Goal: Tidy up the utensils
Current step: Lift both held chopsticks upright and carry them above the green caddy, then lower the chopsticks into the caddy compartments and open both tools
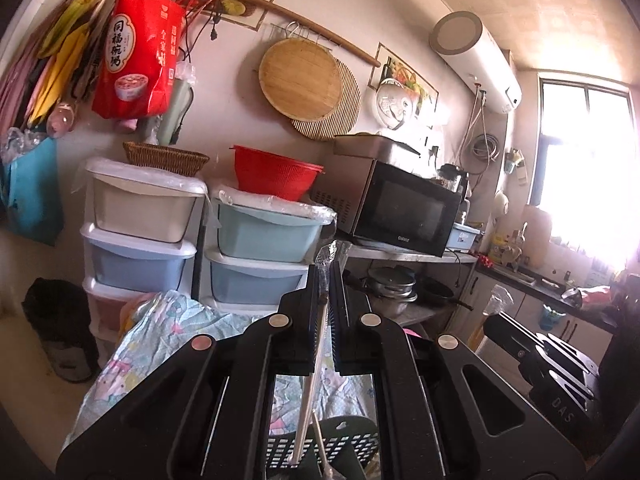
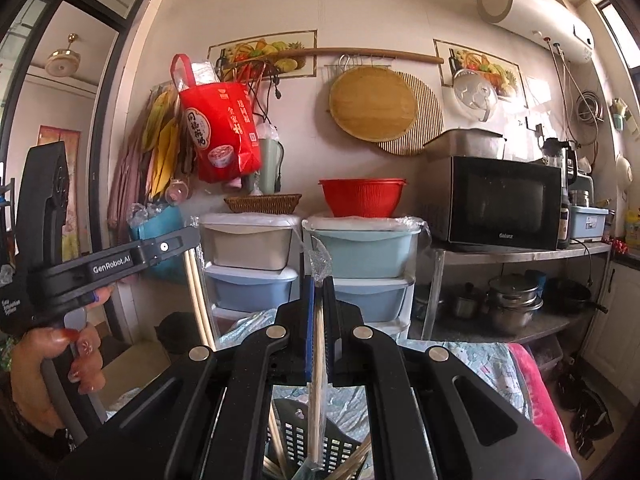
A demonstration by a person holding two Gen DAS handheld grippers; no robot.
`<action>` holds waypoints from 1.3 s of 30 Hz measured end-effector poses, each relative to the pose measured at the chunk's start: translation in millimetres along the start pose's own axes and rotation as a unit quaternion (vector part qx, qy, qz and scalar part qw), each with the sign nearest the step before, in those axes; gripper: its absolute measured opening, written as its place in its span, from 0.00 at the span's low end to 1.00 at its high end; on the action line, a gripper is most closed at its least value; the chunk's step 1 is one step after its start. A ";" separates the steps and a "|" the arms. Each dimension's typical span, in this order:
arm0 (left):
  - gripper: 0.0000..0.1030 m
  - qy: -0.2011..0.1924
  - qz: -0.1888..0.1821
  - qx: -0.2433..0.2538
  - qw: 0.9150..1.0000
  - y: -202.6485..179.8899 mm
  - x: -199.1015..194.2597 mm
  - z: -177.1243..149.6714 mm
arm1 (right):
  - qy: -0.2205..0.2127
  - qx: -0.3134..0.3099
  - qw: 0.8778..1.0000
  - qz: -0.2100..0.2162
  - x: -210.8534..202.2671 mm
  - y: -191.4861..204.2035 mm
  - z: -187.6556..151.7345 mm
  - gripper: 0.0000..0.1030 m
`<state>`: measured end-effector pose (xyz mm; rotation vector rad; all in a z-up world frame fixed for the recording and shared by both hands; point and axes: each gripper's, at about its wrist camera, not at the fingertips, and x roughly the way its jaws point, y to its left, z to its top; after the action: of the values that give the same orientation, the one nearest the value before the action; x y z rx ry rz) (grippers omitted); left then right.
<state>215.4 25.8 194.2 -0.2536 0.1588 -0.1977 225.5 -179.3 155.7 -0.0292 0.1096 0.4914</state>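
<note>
My left gripper (image 1: 327, 280) is shut on a pair of plastic-wrapped chopsticks (image 1: 310, 384), held upright with the lower end over a dark slotted utensil basket (image 1: 352, 444). My right gripper (image 2: 319, 292) is shut on another wrapped pair of chopsticks (image 2: 318, 392), its lower end reaching into the same dark slotted basket (image 2: 300, 436), which holds more chopsticks. The left gripper shows at the left of the right wrist view (image 2: 191, 240), with chopsticks hanging below it. The right gripper body shows at the right of the left wrist view (image 1: 560, 368).
A patterned cloth (image 1: 160, 340) covers the surface under the basket. Behind stand stacked plastic drawers (image 2: 248, 264), a red colander (image 2: 362, 196), a wicker tray (image 2: 262, 203), a microwave (image 2: 500, 204) on a metal shelf with pots (image 2: 514, 300), and a red bag (image 2: 218, 128) on the wall.
</note>
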 end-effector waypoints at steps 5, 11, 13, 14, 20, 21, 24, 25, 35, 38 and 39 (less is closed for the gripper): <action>0.03 0.012 -0.003 0.004 1.000 2.5 10.4 -17.6 | 0.012 0.003 1.000 -0.001 10.4 -1.3 -14.6 0.04; 0.03 0.027 -0.005 0.002 1.000 7.0 15.9 -34.7 | 0.027 0.012 1.000 -0.002 19.6 -3.3 -30.2 0.04; 0.03 0.034 -0.006 -0.003 0.999 10.4 17.8 -40.4 | 0.033 0.016 0.999 -0.002 22.2 -4.0 -35.4 0.04; 0.03 0.038 -0.005 -0.005 0.999 12.1 18.9 -43.3 | 0.035 0.018 0.999 -0.003 22.8 -4.7 -37.6 0.04; 0.03 0.061 -0.010 -0.010 0.998 16.4 21.3 -56.9 | 0.055 0.031 0.998 -0.010 27.6 -8.0 -49.5 0.06; 0.04 0.064 -0.013 -0.010 0.998 17.0 20.5 -58.5 | 0.059 0.034 0.998 -0.010 27.4 -8.8 -51.5 0.12; 0.15 0.068 -0.012 -0.011 0.998 19.9 17.1 -61.4 | 0.063 0.040 0.997 -0.014 24.1 -12.1 -55.3 0.21; 0.18 0.072 -0.014 -0.012 0.997 21.2 16.4 -61.9 | 0.066 0.041 0.997 -0.017 22.8 -13.2 -56.4 0.21; 0.48 0.077 0.002 -0.017 0.997 31.3 -5.4 -61.3 | 0.077 0.051 0.995 -0.035 1.3 -26.8 -63.7 0.29; 0.59 0.080 0.002 -0.023 0.997 33.0 -14.4 -62.3 | 0.078 0.056 0.995 -0.037 -8.4 -30.6 -65.8 0.35; 0.62 0.081 0.002 -0.023 0.996 33.0 -18.6 -63.3 | 0.078 0.058 0.995 -0.037 -12.1 -31.6 -66.7 0.38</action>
<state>191.7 46.4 127.3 -0.2834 0.3242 -0.2111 223.3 -216.4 90.8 0.0421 0.2895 0.4078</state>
